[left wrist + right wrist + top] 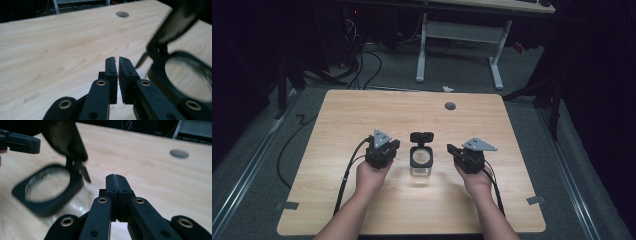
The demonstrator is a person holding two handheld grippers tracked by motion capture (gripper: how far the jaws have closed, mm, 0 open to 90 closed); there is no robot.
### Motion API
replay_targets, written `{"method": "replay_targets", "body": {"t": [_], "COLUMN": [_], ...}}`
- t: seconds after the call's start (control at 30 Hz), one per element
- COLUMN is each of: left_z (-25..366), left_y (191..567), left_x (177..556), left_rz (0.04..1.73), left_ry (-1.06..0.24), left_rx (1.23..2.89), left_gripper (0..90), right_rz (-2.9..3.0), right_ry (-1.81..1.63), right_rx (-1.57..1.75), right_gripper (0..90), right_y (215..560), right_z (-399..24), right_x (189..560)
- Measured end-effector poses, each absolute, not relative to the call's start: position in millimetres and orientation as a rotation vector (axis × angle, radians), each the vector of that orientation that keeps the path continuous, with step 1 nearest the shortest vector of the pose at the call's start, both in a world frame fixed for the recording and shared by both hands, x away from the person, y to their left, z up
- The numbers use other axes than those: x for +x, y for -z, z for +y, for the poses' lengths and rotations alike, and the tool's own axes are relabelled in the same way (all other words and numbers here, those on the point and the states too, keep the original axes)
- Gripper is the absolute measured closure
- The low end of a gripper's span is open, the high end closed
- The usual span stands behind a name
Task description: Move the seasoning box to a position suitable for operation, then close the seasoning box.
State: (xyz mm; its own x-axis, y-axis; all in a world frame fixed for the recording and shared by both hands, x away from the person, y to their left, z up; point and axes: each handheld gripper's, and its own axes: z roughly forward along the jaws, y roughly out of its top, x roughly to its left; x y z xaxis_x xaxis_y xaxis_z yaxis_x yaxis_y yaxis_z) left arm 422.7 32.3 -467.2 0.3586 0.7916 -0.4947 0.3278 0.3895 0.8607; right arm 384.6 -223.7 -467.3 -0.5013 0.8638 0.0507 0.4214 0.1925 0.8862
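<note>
Clear jar (421,161), black lid (421,137) flipped up, at table (362,115) centre. Left gripper (393,145) at jar's 9 o'clock, jaws nearly together; right gripper (450,148) at 3 o'clock, jaws closed, empty.

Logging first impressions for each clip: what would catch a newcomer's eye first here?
A clear glass jar with a black square rim and a black flip-up lid standing open sits at the middle of the light wooden table. The left gripper and the right gripper flank it, each in a hand, jaws closed and holding nothing. Beyond the table's far edge, everything is dark.
</note>
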Motion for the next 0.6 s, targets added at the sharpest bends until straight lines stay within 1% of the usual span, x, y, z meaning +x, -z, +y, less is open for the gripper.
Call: {"method": "replay_targets", "body": {"t": [0.17, 0.37, 0.5, 0.6], "left_z": [29, 17, 12, 10], "left_y": [456, 444, 443, 445], "left_x": [436, 437, 432, 426], "left_rz": [1.230, 1.215, 1.199, 1.189], "left_ry": [-0.431, -0.390, -0.372, -0.363], "left_rx": [1.170, 1.152, 1.158, 1.167], "left_gripper": [82.1, 81.9, 81.7, 81.3], "right_rz": [1.987, 1.986, 2.004, 2.031], "right_ry": [-1.282, -1.291, -1.308, -1.292], "right_rx": [1.191, 1.162, 1.136, 1.116], "right_gripper": [89.8, 89.8, 89.8, 89.9], "right_y": [450, 433, 430, 434], "right_z": [-215, -201, -189, -182], "right_x": [400, 416, 417, 412]}}
